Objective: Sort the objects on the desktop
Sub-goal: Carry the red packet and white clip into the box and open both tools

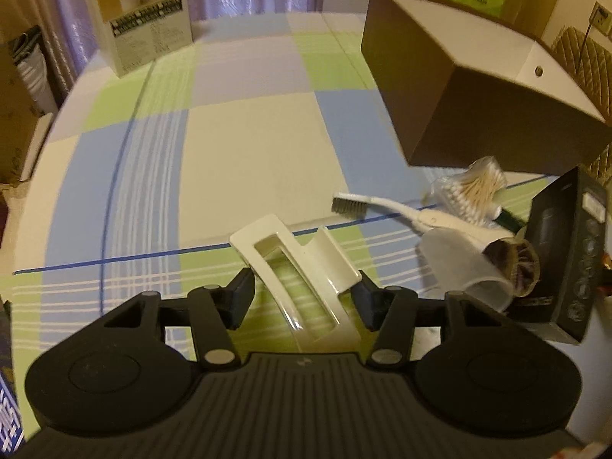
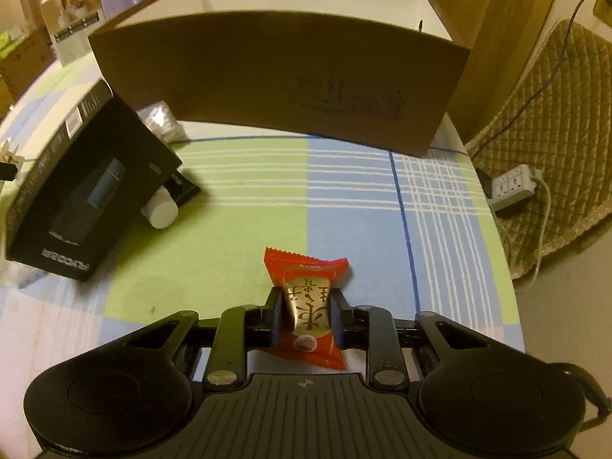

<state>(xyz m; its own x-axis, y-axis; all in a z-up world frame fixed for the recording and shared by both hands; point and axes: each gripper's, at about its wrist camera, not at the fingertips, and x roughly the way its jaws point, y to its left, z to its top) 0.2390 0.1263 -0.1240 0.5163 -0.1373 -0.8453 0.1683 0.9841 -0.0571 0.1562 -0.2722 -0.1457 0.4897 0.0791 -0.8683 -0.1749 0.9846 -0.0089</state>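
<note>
Where checked tablecloth [image 2: 244, 199] lies, brown box [image 2: 275, 72] (open-topped)

The left gripper [image 1: 304, 292] has its fingers closed on a white hair clip [image 1: 302, 267]. The right gripper [image 2: 306, 311] pinches a red snack packet [image 2: 306, 306] between its fingers.

Table with checked cloth [image 1: 244, 145]: brown box [image 1: 459, 88] upper right, white carton [image 1: 149, 34] upper left, toothbrush [image 1: 386, 206], swab bag [image 1: 474, 187], black box [image 2: 76, 191] at left.
</note>
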